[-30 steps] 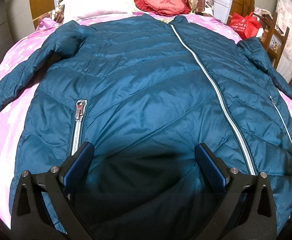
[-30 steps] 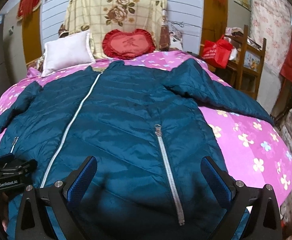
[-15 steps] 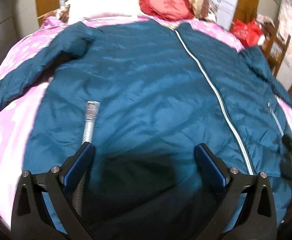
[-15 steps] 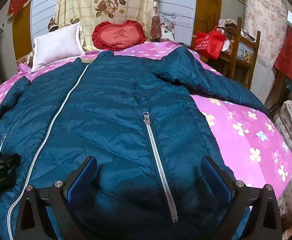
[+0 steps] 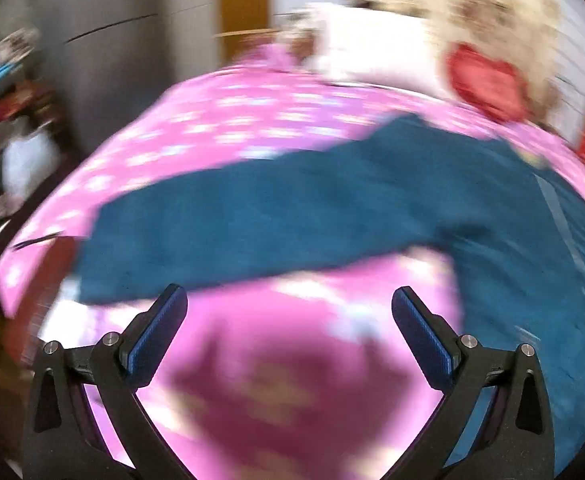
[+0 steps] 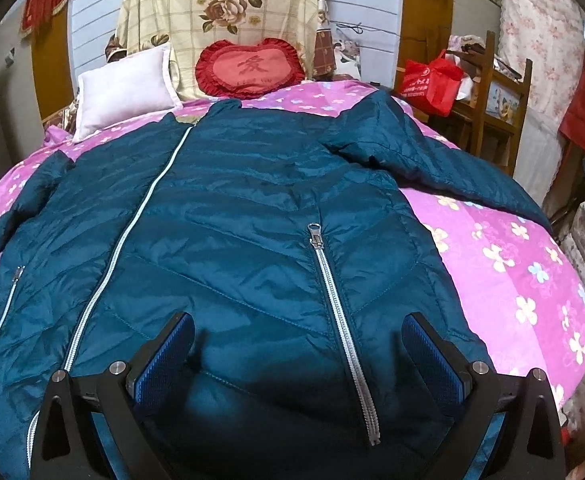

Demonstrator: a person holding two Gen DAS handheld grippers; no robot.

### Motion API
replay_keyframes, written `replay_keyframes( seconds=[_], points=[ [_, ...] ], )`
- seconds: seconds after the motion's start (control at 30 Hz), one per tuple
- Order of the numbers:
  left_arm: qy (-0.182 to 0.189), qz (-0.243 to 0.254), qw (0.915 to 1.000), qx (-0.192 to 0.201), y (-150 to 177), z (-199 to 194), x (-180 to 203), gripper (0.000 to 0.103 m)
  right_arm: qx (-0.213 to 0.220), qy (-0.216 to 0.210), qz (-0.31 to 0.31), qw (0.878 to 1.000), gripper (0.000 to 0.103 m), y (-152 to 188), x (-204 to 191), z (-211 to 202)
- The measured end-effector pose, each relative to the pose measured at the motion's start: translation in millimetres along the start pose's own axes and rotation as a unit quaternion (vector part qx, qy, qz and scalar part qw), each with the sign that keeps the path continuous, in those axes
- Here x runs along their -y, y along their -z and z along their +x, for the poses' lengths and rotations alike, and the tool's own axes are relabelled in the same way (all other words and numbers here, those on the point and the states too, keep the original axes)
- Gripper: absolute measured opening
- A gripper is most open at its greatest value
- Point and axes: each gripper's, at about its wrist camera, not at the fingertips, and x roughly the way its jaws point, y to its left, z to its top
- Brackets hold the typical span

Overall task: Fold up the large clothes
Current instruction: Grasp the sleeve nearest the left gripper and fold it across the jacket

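A large teal padded jacket (image 6: pixel 252 216) lies front up and zipped on a pink flowered bedspread (image 6: pixel 512 264), sleeves spread to both sides. My right gripper (image 6: pixel 298 352) is open and empty, just above the jacket's lower front near the right pocket zip (image 6: pixel 332 300). The left wrist view is motion-blurred. It shows the jacket's left sleeve (image 5: pixel 232 232) lying across the bedspread (image 5: pixel 252 120). My left gripper (image 5: pixel 288 320) is open and empty above the pink cover, just short of the sleeve.
A white pillow (image 6: pixel 124 88) and a red heart cushion (image 6: pixel 250 68) sit at the head of the bed. A red bag (image 6: pixel 432 80) and wooden shelves (image 6: pixel 496 92) stand to the right. A grey cabinet (image 5: pixel 132 40) and clutter stand left of the bed.
My left gripper has swung left off the jacket's body toward the left sleeve, blurring its view. My right gripper has moved slightly closer over the jacket's lower front.
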Motion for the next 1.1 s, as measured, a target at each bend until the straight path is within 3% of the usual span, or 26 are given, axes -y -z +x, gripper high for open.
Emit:
replay_keyframes(
  seconds=[0.1, 0.2, 0.27, 0.33, 0.47, 0.53, 0.6, 0.67, 0.9, 1.07, 1.1],
  points=[
    [-0.084, -0.041, 0.9955, -0.019, -21, 32, -68, 0.103, -0.001, 0.0, 0.002, 1.0, 0.103, 0, 2, -1],
    [-0.116, -0.054, 0.9893, -0.071, -26, 66, -110, 0.103, -0.005, 0.002, 0.007, 1.0, 0.103, 0, 5, 1],
    [-0.106, -0.067, 0.9867, -0.104, -21, 84, -119, 0.103, -0.01, 0.001, 0.011, 1.0, 0.103, 1, 5, 4],
    [-0.066, -0.095, 0.9852, -0.126, -16, 101, -126, 0.103, -0.015, 0.003, 0.008, 1.0, 0.103, 1, 3, 6],
    [-0.045, -0.098, 0.9873, -0.116, -22, 110, -118, 0.101, -0.021, 0.009, -0.003, 1.0, 0.103, 2, -1, 10],
    [-0.039, -0.082, 0.9903, -0.105, -25, 109, -112, 0.081, -0.024, 0.009, -0.002, 1.0, 0.103, 3, 0, 12],
    [-0.018, -0.068, 0.9931, -0.094, -31, 102, -103, 0.027, -0.025, 0.009, 0.002, 1.0, 0.103, 3, 1, 12],
    [-0.014, -0.051, 0.9954, -0.08, -37, 92, -93, 0.013, -0.026, 0.007, 0.006, 1.0, 0.103, 3, 2, 12],
    [0.002, -0.036, 0.9992, 0.016, -75, 31, -81, 0.012, -0.021, 0.006, 0.016, 1.0, 0.103, 2, 8, 8],
    [-0.01, -0.061, 0.9972, 0.042, -103, 3, -83, 0.012, -0.012, 0.012, 0.024, 1.0, 0.103, 1, 19, 1],
    [0.001, -0.071, 0.9967, 0.039, -108, -1, -79, 0.012, -0.011, 0.016, 0.024, 1.0, 0.103, 1, 23, 0]
  ],
)
